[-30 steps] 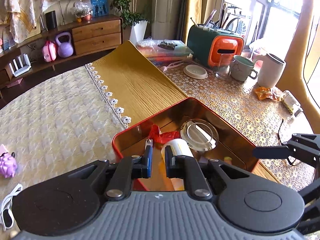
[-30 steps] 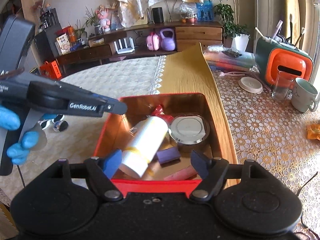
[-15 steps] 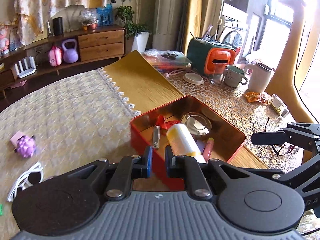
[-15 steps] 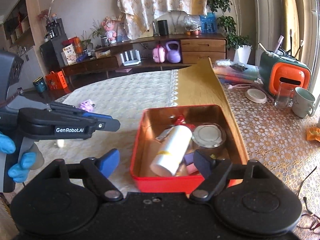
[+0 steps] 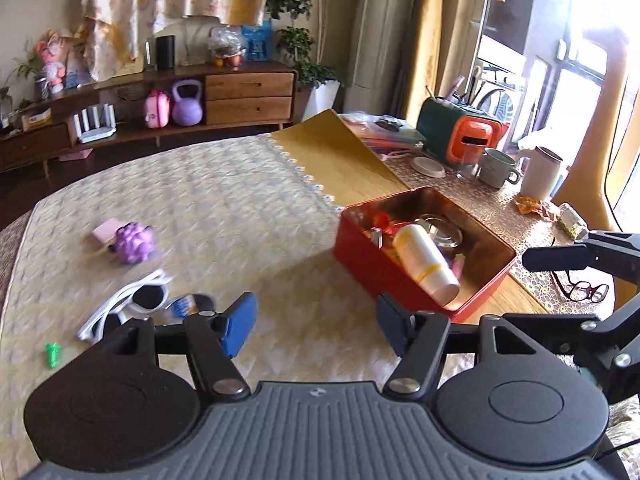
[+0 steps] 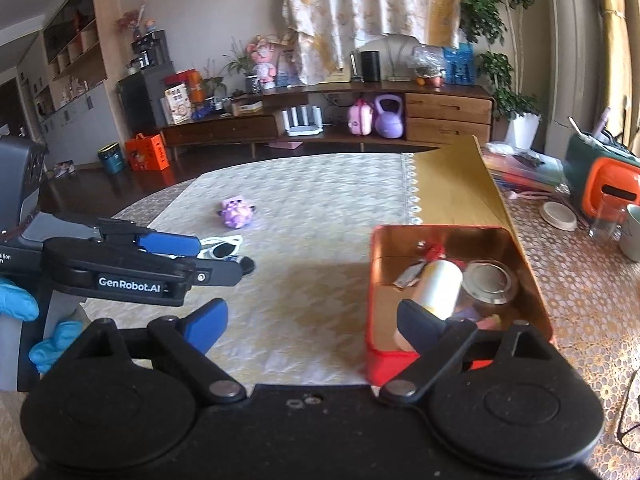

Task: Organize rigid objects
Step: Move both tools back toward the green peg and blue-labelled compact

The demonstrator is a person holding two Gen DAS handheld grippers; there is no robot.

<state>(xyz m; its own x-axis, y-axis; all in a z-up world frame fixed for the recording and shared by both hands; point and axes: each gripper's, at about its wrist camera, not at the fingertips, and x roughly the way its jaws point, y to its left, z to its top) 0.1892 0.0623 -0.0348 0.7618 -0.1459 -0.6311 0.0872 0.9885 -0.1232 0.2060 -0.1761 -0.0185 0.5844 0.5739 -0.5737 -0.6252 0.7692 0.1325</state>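
The cloth-covered surface carries a red tin, a purple toy, white sunglasses, a green bit, mugs and spectacles.

"GenRobot.AI" in white on the left gripper side; nothing else legible

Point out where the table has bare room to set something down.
Widest free patch: cream tablecloth between the white sunglasses and the red tin. Also bare: the wood strip behind the tin. Crowded: the tin's inside, filled by a white bottle and round lid; the far right around mugs.
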